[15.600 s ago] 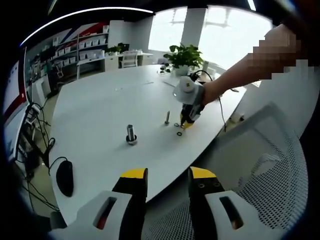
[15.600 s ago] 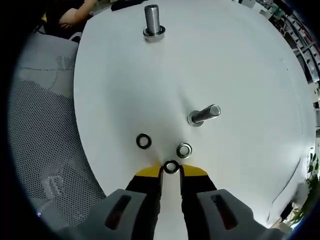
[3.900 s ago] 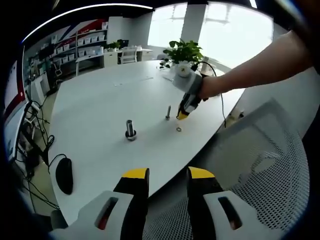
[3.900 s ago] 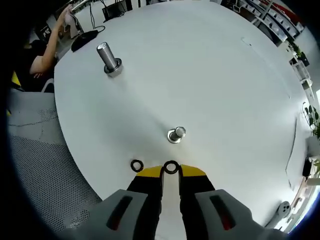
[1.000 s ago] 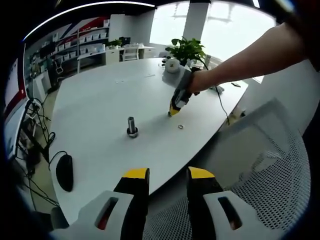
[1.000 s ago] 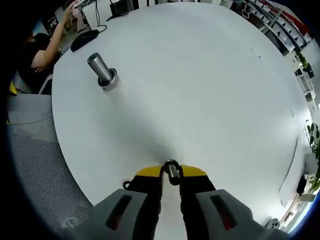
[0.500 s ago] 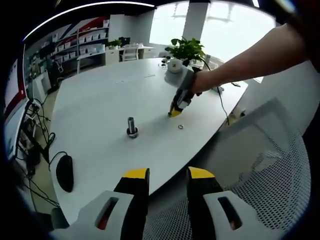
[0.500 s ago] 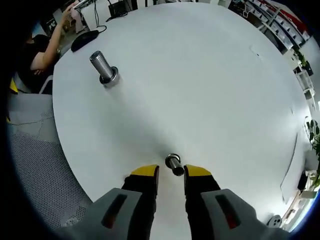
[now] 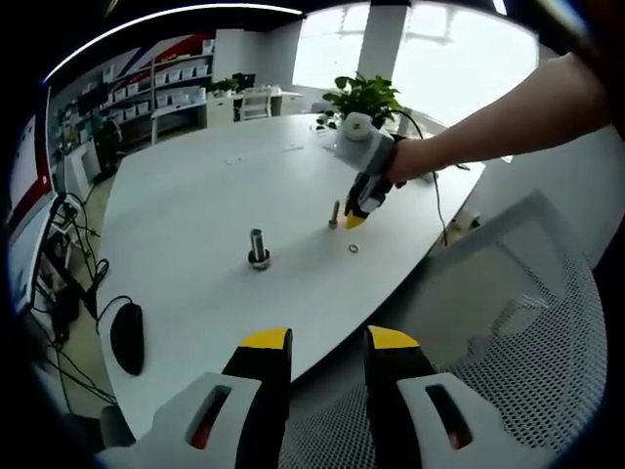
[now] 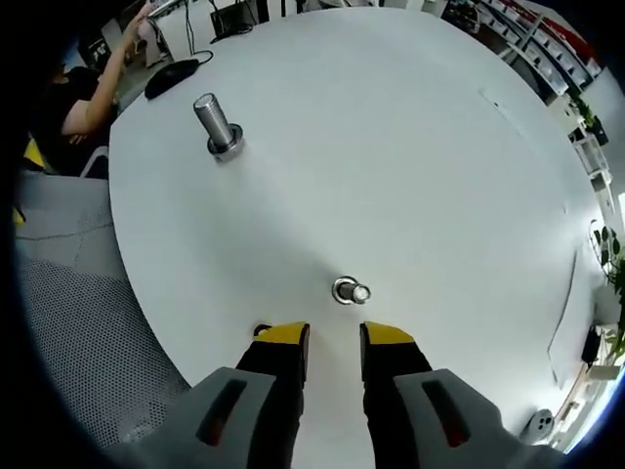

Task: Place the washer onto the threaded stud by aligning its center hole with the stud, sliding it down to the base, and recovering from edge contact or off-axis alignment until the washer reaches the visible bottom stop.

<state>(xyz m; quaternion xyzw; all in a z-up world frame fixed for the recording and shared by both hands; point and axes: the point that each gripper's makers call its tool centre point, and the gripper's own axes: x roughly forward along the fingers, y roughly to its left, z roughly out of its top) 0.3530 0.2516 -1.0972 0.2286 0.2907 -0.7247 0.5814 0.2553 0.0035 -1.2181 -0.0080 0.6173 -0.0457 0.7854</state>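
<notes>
On the round white table point(image 10: 410, 147), a slim upright threaded metal stud point(image 10: 352, 291) is seen just ahead of the right gripper point(image 10: 334, 339), whose yellow-tipped jaws stand parted and empty. A flat steel washer appears seated around the stud's base, though this cannot be confirmed. Another small ring washer point(image 9: 352, 248) lies near the stud. Such a washer is judged light, rigid and slippery, best pinched by its rim. The left gripper point(image 9: 326, 344) hangs well back from the stud, jaws apart, empty.
</notes>
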